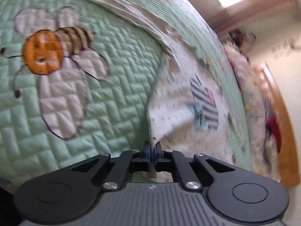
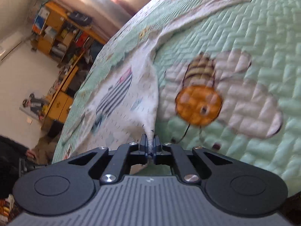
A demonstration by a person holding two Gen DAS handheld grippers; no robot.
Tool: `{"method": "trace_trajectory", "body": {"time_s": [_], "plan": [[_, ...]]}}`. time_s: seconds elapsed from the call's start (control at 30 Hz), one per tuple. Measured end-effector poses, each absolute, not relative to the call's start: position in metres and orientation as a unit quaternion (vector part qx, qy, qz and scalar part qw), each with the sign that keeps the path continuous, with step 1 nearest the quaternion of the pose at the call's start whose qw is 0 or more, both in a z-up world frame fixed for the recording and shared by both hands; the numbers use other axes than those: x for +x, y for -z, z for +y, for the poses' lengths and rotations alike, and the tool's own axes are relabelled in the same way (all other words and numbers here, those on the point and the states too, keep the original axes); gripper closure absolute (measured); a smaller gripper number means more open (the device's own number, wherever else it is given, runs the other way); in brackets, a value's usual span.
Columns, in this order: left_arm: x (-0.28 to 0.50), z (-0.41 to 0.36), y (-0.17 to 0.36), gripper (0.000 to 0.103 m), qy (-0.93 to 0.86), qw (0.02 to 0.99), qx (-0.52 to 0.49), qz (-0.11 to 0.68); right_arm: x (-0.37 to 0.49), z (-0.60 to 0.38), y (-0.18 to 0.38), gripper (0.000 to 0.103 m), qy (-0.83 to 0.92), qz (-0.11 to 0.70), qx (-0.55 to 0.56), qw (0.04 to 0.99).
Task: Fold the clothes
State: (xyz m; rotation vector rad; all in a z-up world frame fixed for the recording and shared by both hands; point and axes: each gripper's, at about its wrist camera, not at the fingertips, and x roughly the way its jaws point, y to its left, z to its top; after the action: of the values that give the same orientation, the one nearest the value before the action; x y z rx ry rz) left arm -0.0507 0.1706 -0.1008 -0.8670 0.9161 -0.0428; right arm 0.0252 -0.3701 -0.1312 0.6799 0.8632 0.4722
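Left wrist view is showing the left gripper [image 1: 154, 146] pinching a corner of one white printed garment [image 1: 180, 109], while the right gripper [image 2: 150, 143] is nipping another corner of it [image 2: 131, 94]. The garment is trailing, half lifted, over the green quilt [image 1: 116, 98] (one bee patch [image 1: 54, 54] showing), a sleeve [image 2: 216, 3] stretching away. No finished fold is showing, so I judge folding is underway.
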Motion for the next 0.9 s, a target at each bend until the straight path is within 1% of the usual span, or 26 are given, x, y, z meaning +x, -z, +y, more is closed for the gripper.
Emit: {"method": "trace_trajectory", "body": {"time_s": [0.13, 0.17, 0.2, 0.23, 0.27, 0.3, 0.33, 0.4, 0.5, 0.6, 0.73, 0.83, 0.9], "plan": [[-0.045, 0.169, 0.106, 0.084, 0.015, 0.812, -0.372, 0.449, 0.037, -0.365, 0.141, 0.096, -0.212, 0.442, 0.257, 0.832], [-0.048, 0.168, 0.105, 0.080, 0.017, 0.815, -0.362, 0.452, 0.035, -0.368, 0.141, 0.095, -0.216, 0.439, 0.256, 0.834], [-0.053, 0.167, 0.102, 0.075, 0.019, 0.819, -0.356, 0.450, 0.031, -0.373, 0.140, 0.087, -0.212, 0.435, 0.268, 0.833], [-0.060, 0.166, 0.098, 0.061, 0.021, 0.822, -0.351, 0.447, 0.024, -0.376, 0.135, 0.080, -0.201, 0.422, 0.270, 0.842], [-0.068, 0.164, 0.092, 0.047, 0.018, 0.833, -0.333, 0.442, 0.017, -0.380, 0.130, 0.062, -0.190, 0.408, 0.272, 0.851], [-0.077, 0.161, 0.084, 0.042, 0.013, 0.847, -0.307, 0.435, 0.006, -0.379, 0.119, 0.051, -0.178, 0.384, 0.246, 0.872], [-0.086, 0.157, 0.077, 0.037, 0.006, 0.861, -0.273, 0.429, -0.007, -0.374, 0.109, 0.051, -0.171, 0.360, 0.205, 0.894], [-0.088, 0.138, 0.075, 0.037, 0.027, 0.870, -0.229, 0.436, -0.031, -0.350, 0.092, 0.051, -0.191, 0.324, 0.122, 0.919], [-0.086, 0.108, 0.077, 0.037, 0.070, 0.874, -0.174, 0.449, -0.058, -0.295, 0.082, 0.052, -0.299, 0.294, 0.003, 0.908], [-0.084, 0.077, 0.079, 0.037, 0.112, 0.873, -0.118, 0.459, -0.069, -0.247, 0.086, 0.052, -0.358, 0.278, -0.106, 0.885], [-0.082, 0.036, 0.081, 0.037, 0.168, 0.866, -0.042, 0.469, -0.076, -0.211, 0.096, 0.052, -0.373, 0.259, -0.258, 0.853], [-0.080, 0.006, 0.083, 0.037, 0.209, 0.855, 0.015, 0.474, -0.075, -0.207, 0.103, 0.052, -0.373, 0.249, -0.310, 0.839], [-0.078, -0.002, 0.084, 0.036, 0.214, 0.853, 0.025, 0.475, -0.066, -0.200, 0.106, 0.052, -0.369, 0.238, -0.317, 0.841]]}}
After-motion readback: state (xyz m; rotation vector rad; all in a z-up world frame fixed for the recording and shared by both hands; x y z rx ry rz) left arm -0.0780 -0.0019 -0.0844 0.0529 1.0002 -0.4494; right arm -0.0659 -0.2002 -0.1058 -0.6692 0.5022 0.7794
